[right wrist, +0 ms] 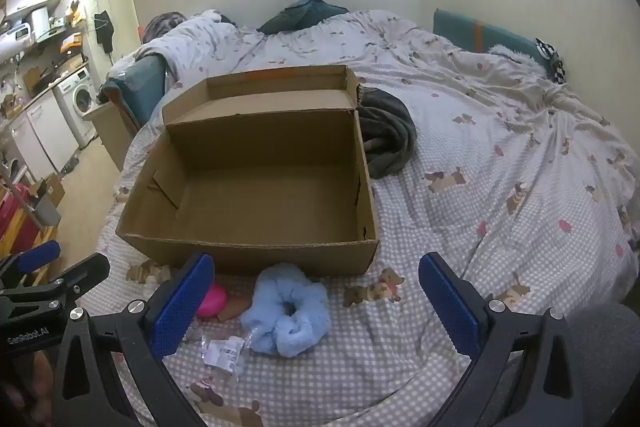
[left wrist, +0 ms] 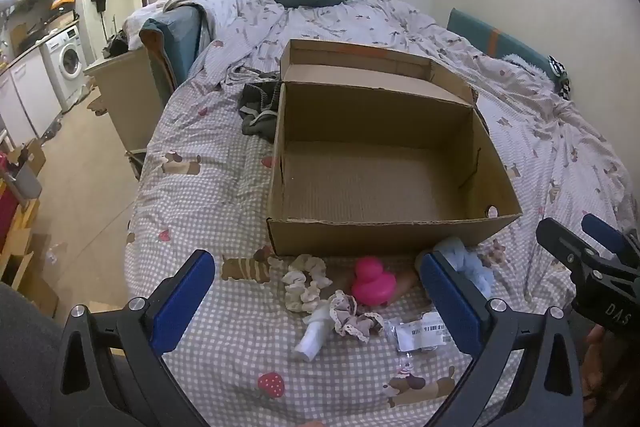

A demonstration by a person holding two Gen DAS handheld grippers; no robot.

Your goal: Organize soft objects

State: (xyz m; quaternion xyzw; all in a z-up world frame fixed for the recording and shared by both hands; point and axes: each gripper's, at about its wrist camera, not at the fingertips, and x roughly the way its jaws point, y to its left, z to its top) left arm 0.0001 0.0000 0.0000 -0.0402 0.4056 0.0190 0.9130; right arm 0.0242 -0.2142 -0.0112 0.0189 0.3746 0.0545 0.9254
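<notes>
**Left wrist view: soft things wait by an empty box**

Left wrist view, nearest first: left gripper (left wrist: pixel 316 301) spread as wide as can be, holding nothing, tipped down at the bed (left wrist: pixel 208 163). Probably wide like that to fit around something squishy. Between its blue pads: a white roll of cloth (left wrist: pixel 314 335), a frilly scrunchie (left wrist: pixel 352 317), a cream scrunchie (left wrist: pixel 304 281), a pink rubber duck (left wrist: pixel 372 281), and a clear plastic packet (left wrist: pixel 416 333). All bunched just in front of the box, likely so each trip is short.

Same story on the right wrist view: right gripper (right wrist: pixel 316 301) wide open too, empty, hanging over a fluffy blue scrunchie (right wrist: pixel 288 309). Looks lined up to grab that one.

A bit farther: cardboard box (left wrist: pixel 380 237), lid flipped back, nothing inside yet. Open like that to drop things straight in.

Behind the box: a dark grey cloth (right wrist: pixel 386 139), crumpled, touching the far corner.
</notes>
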